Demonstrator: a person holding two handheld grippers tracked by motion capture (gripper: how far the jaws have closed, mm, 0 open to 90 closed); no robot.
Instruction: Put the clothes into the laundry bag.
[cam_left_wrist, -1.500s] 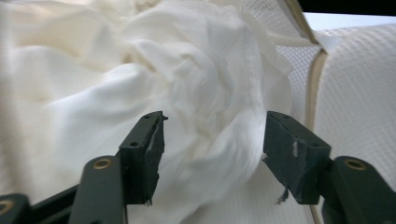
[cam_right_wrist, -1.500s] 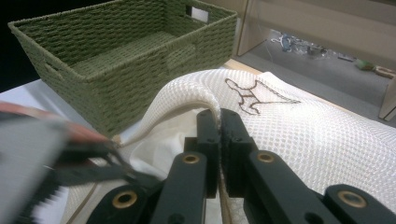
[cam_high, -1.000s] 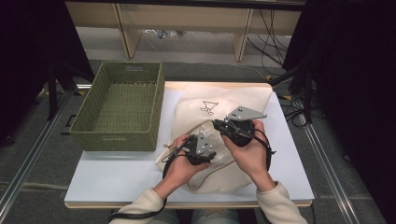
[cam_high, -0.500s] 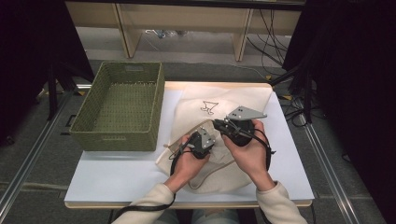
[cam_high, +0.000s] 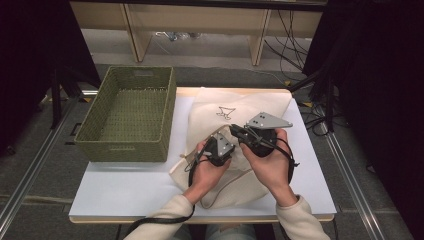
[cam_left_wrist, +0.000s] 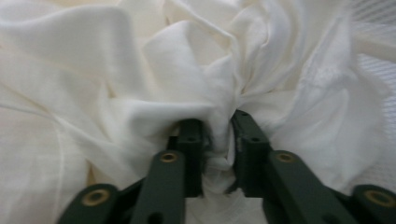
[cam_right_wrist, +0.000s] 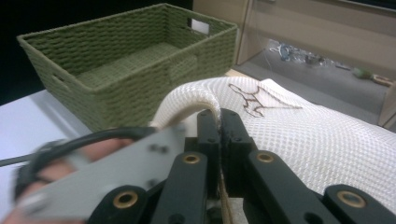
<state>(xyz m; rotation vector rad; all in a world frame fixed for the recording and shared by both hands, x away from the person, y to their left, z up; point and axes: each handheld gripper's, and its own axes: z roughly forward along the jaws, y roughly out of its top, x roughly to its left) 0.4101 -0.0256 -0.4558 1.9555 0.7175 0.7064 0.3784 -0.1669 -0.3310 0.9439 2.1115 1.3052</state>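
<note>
A white mesh bag (cam_high: 235, 107) with a small dark drawing lies on the white table (cam_high: 125, 185). In the high view my two grippers meet over the bag's near half. My right gripper (cam_high: 236, 130) (cam_right_wrist: 219, 116) is shut on the bag's rolled rim (cam_right_wrist: 187, 100) and lifts it a little. My left gripper (cam_high: 226, 140) (cam_left_wrist: 218, 126) is buried in bunched white cloth (cam_left_wrist: 154, 70), and its pads pinch a fold. Its jaws closed and have just been opening a little, with the cloth still between them.
An empty green woven basket (cam_high: 130, 145) (cam_right_wrist: 116, 88) stands on the table's left, beside the bag. A drawstring loop (cam_high: 220, 192) trails from the bag toward the front edge. Bare table lies in front of the basket. Wooden shelving and cables sit behind.
My left hand has slid right from the bag's left edge to the right gripper. Its jaws have closed on white cloth. The right gripper has stayed put.
</note>
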